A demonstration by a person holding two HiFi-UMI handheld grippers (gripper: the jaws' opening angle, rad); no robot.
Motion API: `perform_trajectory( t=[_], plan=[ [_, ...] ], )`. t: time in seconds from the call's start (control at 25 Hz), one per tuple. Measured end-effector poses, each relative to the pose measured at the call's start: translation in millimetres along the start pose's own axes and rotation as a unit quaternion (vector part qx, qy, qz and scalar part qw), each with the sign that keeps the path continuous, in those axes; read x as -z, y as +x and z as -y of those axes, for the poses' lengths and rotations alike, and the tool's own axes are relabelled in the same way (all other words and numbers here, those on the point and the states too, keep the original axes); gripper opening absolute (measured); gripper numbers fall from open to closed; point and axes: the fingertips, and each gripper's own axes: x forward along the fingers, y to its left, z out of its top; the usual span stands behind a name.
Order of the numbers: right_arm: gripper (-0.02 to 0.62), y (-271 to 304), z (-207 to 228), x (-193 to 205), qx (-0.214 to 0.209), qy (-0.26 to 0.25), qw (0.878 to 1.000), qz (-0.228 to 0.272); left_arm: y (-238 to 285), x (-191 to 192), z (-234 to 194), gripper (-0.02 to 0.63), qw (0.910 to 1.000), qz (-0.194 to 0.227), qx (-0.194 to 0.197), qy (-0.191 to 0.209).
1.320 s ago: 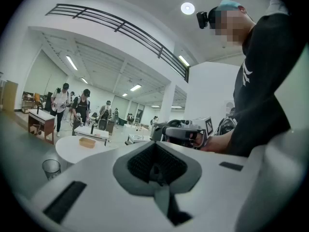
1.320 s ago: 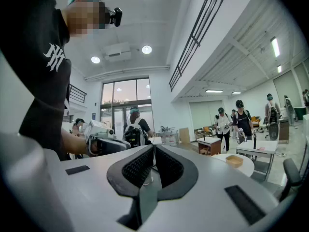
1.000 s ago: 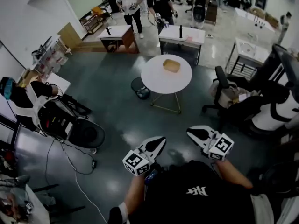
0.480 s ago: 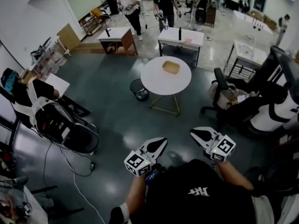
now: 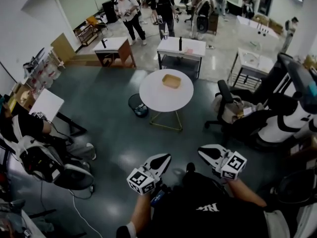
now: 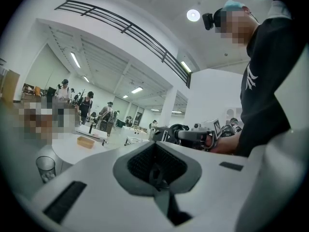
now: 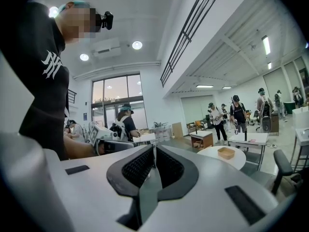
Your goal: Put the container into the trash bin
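Observation:
The container (image 5: 172,81), a shallow tan box, lies on the round white table (image 5: 153,95) well ahead of me; it also shows as the container (image 6: 86,141) and the container (image 7: 225,152) in the gripper views. A dark mesh trash bin (image 5: 137,104) stands on the floor at the table's left; it appears near the left edge of the left gripper view as the trash bin (image 6: 46,168). My left gripper (image 5: 166,156) and right gripper (image 5: 200,150) are held close to my body, far from the table. Both are shut and hold nothing.
Black office chairs (image 5: 233,108) stand right of the round table. At the left a seated person (image 5: 29,133) wears a bulky rig. Two rectangular tables (image 5: 179,47) stand behind, with several people (image 5: 126,9) beyond them. Cables trail on the floor at lower left.
The view has drifted so the round table and bin sit slightly lower and further left. Both grippers stay shut near my body. People at the back have shifted.

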Motion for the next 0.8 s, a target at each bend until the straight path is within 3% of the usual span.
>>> perform_trajectory(
  t=[0.16,0.52,0.8],
  plan=[
    [0.043,10.5,25.2,-6.4,-0.003,0.005,1.000,0.001,20.8,-10.0,-16.0,0.003,0.9999,-0.013,-0.004,-0.005],
    [0.044,57.6,97.8,-25.0,-0.026,0.006,0.999,0.030,65.6,-29.8,-64.6,0.003,0.9982,-0.052,-0.009,0.028],
    [0.043,80.2,162.6,-49.2,-0.036,0.018,0.999,0.031,112.0,-85.8,-98.6,0.003,0.9975,-0.046,-0.031,0.044]
  ],
)
